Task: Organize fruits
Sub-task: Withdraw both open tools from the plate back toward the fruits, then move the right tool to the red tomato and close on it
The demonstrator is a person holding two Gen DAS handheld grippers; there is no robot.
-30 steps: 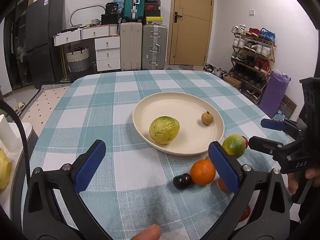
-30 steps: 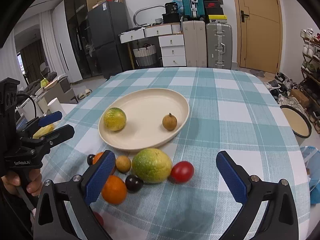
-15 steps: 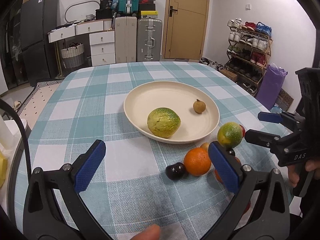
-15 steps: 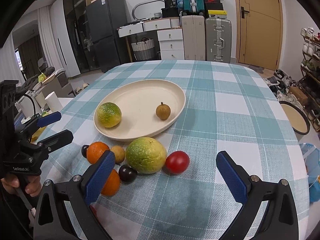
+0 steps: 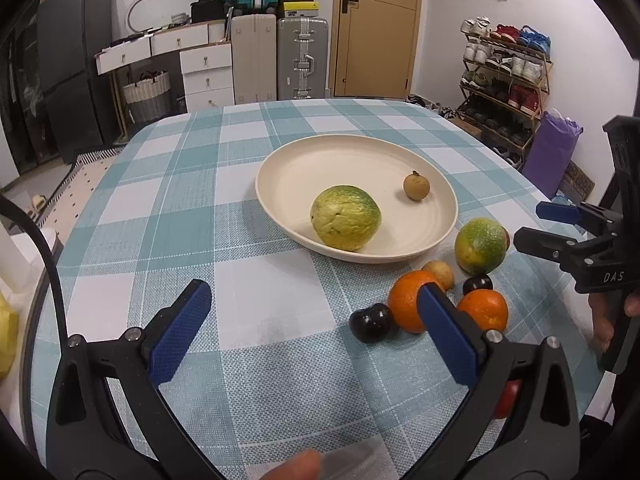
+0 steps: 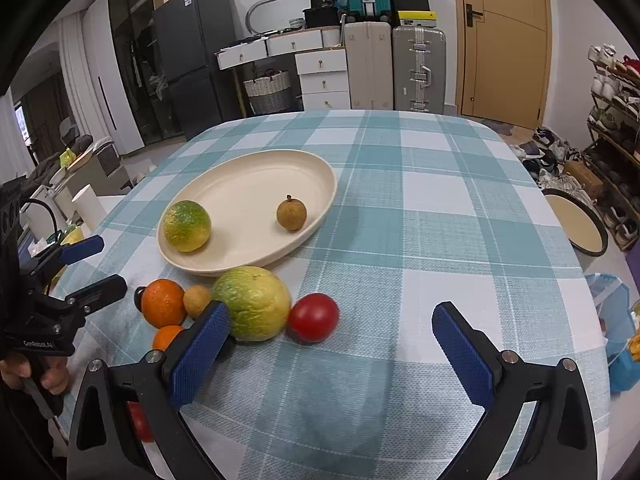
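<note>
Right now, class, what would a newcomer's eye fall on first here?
The cream plate mid-table on the checked cloth, holding a green citrus and a small brown longan. Just in front of it, a huddle of loose fruit: a big yellow-green citrus beside a red tomato.

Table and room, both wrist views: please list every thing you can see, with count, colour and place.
plate: 1, cream, mid-table
green citrus: 2, yellow-green; one on plate, larger one on cloth before it
longan: 2, brown; one on plate, one in the pile
orange: 2, orange, in pile; second partly hidden
dark plum: 2, near-black, by oranges; other
tomato: 1, red, right of large citrus
tablecloth: 1, teal-white check
suitcases: 3, beige, silver, teal; far wall
shoe rack: 1, right wall
left hand-held gripper: open
right hand-held gripper: open
</note>
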